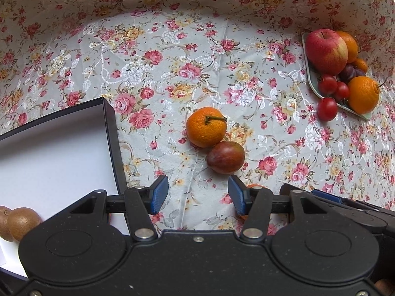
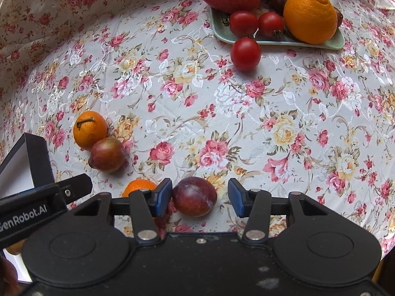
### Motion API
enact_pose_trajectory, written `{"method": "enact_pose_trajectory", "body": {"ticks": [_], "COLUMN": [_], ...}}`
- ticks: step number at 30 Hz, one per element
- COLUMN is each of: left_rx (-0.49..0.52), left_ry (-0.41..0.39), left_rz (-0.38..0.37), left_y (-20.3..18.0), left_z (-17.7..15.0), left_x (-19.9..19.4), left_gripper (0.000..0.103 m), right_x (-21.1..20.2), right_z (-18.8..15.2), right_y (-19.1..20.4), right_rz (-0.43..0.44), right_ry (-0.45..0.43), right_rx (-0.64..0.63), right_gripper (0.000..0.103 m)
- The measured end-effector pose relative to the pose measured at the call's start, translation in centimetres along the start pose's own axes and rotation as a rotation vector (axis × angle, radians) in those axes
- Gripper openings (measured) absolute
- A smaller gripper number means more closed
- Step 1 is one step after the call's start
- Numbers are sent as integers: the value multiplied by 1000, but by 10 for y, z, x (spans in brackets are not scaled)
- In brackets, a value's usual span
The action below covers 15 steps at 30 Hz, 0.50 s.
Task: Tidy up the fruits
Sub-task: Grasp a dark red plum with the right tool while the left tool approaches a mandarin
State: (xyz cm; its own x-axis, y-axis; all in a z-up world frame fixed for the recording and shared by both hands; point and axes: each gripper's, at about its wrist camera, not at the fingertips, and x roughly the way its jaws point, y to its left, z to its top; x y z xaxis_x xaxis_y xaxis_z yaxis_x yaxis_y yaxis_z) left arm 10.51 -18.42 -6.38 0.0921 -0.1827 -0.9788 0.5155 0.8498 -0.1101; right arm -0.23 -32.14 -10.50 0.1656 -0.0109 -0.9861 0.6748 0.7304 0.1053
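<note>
Straddled by the right tongs (image 2: pixel 200 198), a dark red round plum (image 2: pixel 194 196) lies on the floral-clothed table (image 2: pixel 246 123); jaws stand apart (not yet gripping). Left tongs (image 1: pixel 198 193) are held half-open and empty beside the black white-lined box (image 1: pixel 54 153).

Floral pink/grey tablecloth (image 2: pixel 197 93), orange mandarin (image 2: pixel 90 129), dk-red plum (image 2: pixel 194 196).

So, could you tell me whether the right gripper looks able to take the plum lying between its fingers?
Probably yes: the plum lies on the tablecloth between the right gripper's open fingers, left pad close, a gap on the right, nothing in between.
</note>
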Motion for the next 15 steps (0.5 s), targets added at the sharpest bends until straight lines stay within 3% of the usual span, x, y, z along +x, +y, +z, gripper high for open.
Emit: {"method": "enact_pose_trajectory", "body": {"ticks": [1, 4, 15], "left_rx": [6, 24, 76], "left_ry": [1, 5, 26], "left_rz": [-2, -3, -2], "left_y": [-2, -9, -33], "left_z": [0, -2, -8], "left_x": [0, 1, 11], "left_gripper": [59, 59, 58], "right_x": [-2, -6, -16], "right_z": [0, 1, -1], "right_y": [0, -7, -33], "right_rz": [-7, -2, 41], "right_ry": [-8, -11, 1], "right_rx": [-6, 12, 59], "right_gripper": [50, 35, 34]}}
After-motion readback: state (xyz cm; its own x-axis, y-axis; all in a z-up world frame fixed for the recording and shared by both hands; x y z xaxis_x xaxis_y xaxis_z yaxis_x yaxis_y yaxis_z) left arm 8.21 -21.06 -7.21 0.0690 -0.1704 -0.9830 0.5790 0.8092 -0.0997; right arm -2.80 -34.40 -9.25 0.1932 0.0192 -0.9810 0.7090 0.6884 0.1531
